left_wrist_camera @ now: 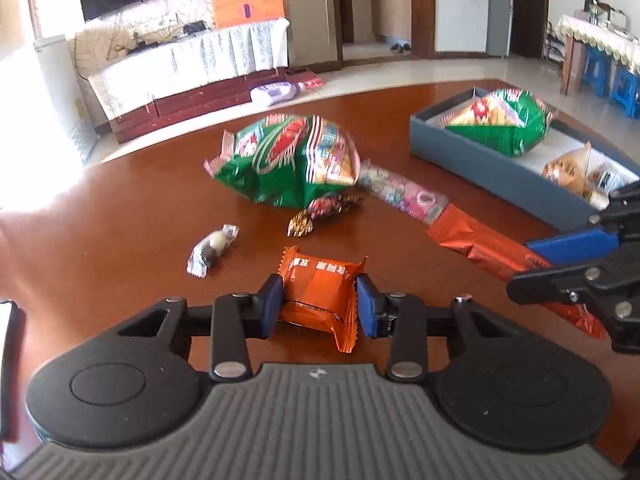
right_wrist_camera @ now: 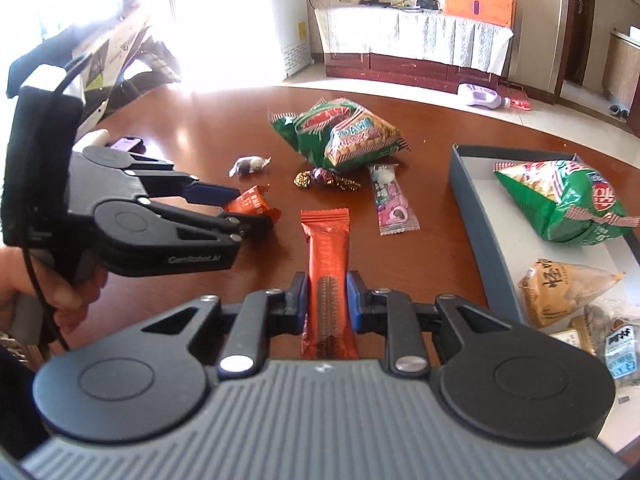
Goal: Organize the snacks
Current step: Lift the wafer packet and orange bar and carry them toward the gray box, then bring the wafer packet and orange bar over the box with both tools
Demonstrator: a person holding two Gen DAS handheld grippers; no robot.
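Observation:
My left gripper (left_wrist_camera: 319, 300) is shut on a small orange packet (left_wrist_camera: 316, 292) low over the brown table; the right wrist view shows that gripper (right_wrist_camera: 252, 208) from the side. My right gripper (right_wrist_camera: 327, 300) is shut on a long orange-red bar (right_wrist_camera: 326, 248), which points away from me; in the left wrist view the right gripper (left_wrist_camera: 536, 268) enters from the right. On the table lie a green chip bag (right_wrist_camera: 344, 132), a pink-and-white strip pack (right_wrist_camera: 392, 200), foil candies (right_wrist_camera: 324, 178) and a white-wrapped candy (right_wrist_camera: 250, 165). At the right, a grey box (right_wrist_camera: 472, 208) holds another green bag (right_wrist_camera: 568, 200).
The box also holds a tan bag (right_wrist_camera: 560, 292) and small packs near its front end. A phone (right_wrist_camera: 126, 144) lies at the table's left edge. A person's hand (right_wrist_camera: 60, 292) grips the left tool. The round table's far edge (left_wrist_camera: 360, 90) curves behind the snacks.

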